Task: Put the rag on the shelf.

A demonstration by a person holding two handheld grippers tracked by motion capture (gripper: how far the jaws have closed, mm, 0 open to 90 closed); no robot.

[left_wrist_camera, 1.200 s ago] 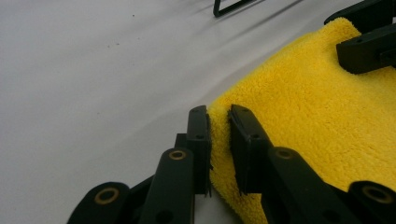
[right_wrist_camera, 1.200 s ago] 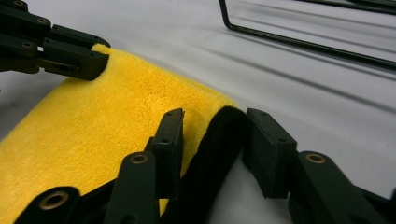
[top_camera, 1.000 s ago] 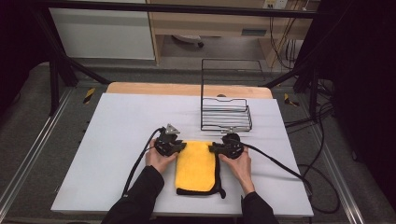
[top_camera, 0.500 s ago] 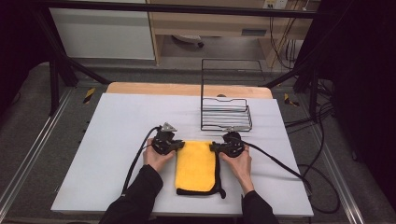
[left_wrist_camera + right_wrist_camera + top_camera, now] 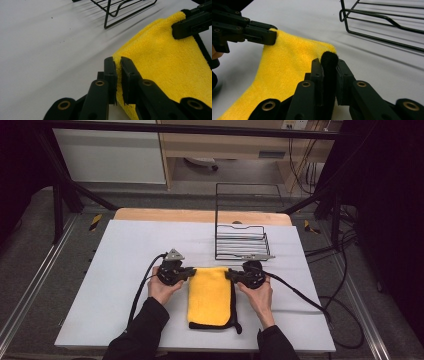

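A yellow towel (image 5: 210,295) with black trim lies folded on the white table, long side running toward the person. My left gripper (image 5: 191,272) is at its far left corner. In the left gripper view the jaws (image 5: 117,62) are shut on the yellow edge of the towel (image 5: 162,62). My right gripper (image 5: 229,274) is at the far right corner. In the right gripper view it (image 5: 329,62) is shut on the black trim of the towel (image 5: 287,70). Each gripper view also shows the other gripper, the right one (image 5: 192,22) and the left one (image 5: 269,33), holding its own corner.
A black wire rack (image 5: 240,242) with a tall back frame stands just beyond the towel, to the right of centre, and its near rail (image 5: 382,22) is close to my right gripper. Cables trail from both grippers. The white table (image 5: 125,250) has bare surface at the left.
Both grippers stay shut on the towel's far corners. The left hand has edged slightly to the left. The towel lies much as before.
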